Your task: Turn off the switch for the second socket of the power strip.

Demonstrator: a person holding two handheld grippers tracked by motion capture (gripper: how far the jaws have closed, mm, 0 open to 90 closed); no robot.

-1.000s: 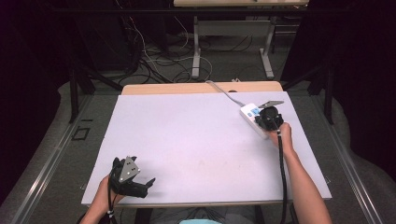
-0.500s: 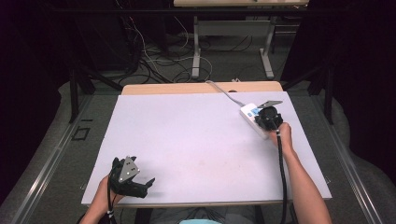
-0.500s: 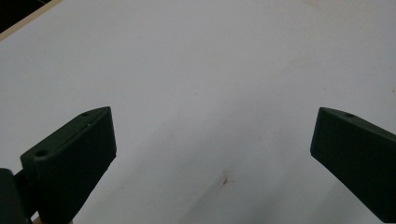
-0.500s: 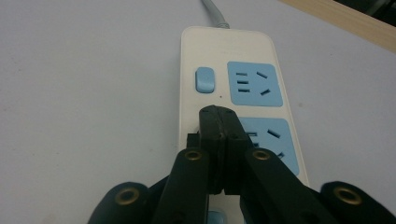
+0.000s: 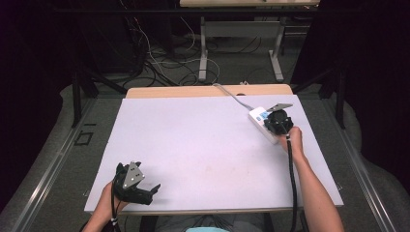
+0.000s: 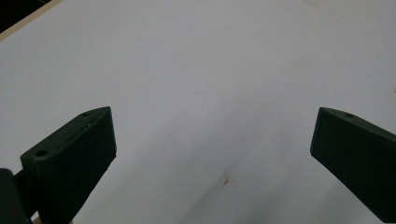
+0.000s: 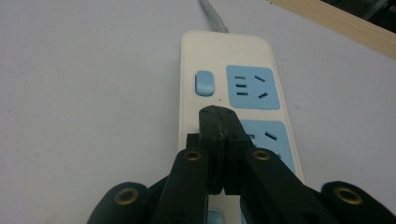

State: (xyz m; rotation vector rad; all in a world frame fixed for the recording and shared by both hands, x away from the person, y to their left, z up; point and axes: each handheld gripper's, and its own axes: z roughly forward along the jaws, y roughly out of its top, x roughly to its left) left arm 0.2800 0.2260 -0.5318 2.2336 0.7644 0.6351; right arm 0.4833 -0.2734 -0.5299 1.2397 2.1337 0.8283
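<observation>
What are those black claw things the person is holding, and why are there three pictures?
They are grippers, tools that pinch. A person holds one in each hand at a white table. One camera looks down from above; the other two ride on the grippers.

The left gripper is open, its jaws wide apart above bare table, holding nothing. The right gripper has its jaws pressed together, with the tips over a white power strip with blue sockets, near a second switch mostly hidden beneath them. The strip's grey cable runs off the far edge.

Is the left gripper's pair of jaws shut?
No, the left gripper has its jaws spread wide apart over the bare white table, with nothing between them.
</observation>
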